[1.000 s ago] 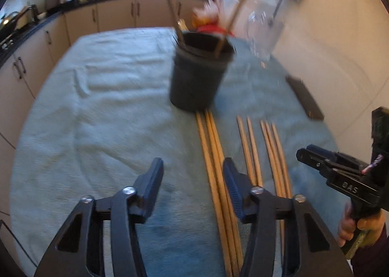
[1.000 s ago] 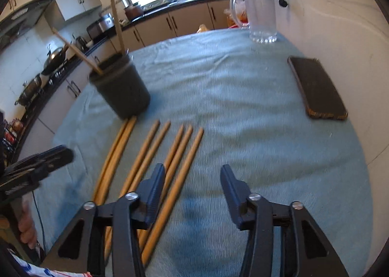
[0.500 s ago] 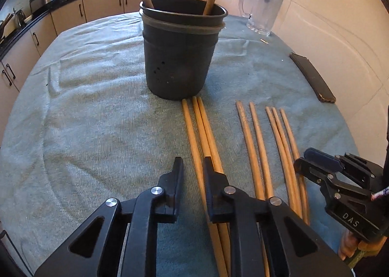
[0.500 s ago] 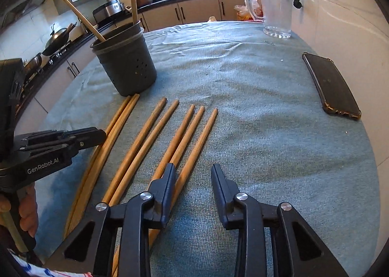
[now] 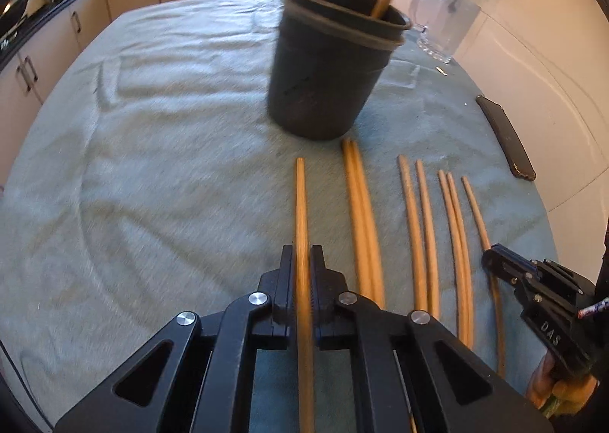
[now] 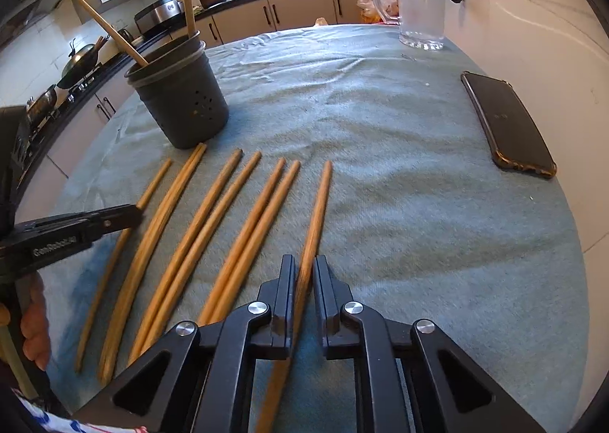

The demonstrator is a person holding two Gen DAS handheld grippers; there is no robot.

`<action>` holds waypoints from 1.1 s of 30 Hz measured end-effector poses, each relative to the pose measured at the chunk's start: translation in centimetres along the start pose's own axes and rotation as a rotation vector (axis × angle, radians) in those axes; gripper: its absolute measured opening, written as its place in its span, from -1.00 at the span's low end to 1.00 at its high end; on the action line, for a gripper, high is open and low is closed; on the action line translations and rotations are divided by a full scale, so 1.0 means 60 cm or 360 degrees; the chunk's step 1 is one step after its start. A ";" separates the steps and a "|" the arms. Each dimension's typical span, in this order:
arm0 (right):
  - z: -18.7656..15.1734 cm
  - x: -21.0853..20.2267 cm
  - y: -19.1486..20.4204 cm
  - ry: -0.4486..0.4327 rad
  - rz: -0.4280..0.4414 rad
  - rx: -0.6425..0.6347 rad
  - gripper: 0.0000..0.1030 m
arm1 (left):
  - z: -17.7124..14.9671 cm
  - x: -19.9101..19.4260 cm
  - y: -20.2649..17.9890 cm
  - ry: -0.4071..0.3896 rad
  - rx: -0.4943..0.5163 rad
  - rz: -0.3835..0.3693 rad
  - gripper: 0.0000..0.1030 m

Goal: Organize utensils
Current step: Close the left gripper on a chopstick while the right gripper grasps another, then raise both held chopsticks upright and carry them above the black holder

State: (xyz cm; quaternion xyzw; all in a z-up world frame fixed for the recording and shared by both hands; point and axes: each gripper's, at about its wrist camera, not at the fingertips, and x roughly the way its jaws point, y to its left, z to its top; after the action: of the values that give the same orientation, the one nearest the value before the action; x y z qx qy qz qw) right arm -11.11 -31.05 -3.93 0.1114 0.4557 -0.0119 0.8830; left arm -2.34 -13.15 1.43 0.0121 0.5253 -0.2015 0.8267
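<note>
Several wooden chopsticks lie in a row on the blue-green cloth in front of a dark grey utensil holder, which also shows in the right wrist view with two chopsticks standing in it. My left gripper is shut on the leftmost chopstick, which points toward the holder. My right gripper is shut on the rightmost chopstick. The other chopsticks lie between the two grippers.
A black phone lies at the right side of the table near the wall. A glass mug stands at the far right. The table cloth has rumples. Kitchen counters and cabinets run behind and to the left.
Both grippers have closed, each on a chopstick: left on the leftmost, right on the rightmost. The left chopstick now sits apart from its neighbours.
</note>
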 end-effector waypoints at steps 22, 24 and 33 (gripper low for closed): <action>0.011 -0.009 -0.034 0.0145 -0.0132 -0.0055 -0.60 | 0.010 -0.001 0.014 0.0162 0.0066 0.0056 -0.84; 0.023 -0.001 -0.031 0.0165 -0.0146 -0.0078 -0.60 | 0.019 0.005 0.012 0.0162 0.0057 0.0063 -0.84; 0.066 0.032 -0.027 0.0225 -0.0202 -0.0145 -0.61 | 0.040 0.025 -0.002 0.0135 0.0081 0.0068 -0.84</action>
State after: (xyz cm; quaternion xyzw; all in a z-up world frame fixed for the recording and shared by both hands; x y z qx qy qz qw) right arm -7.04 -33.28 -3.56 0.0425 0.5231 -0.0392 0.8503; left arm 0.20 -14.30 1.23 0.0528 0.5542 -0.1962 0.8072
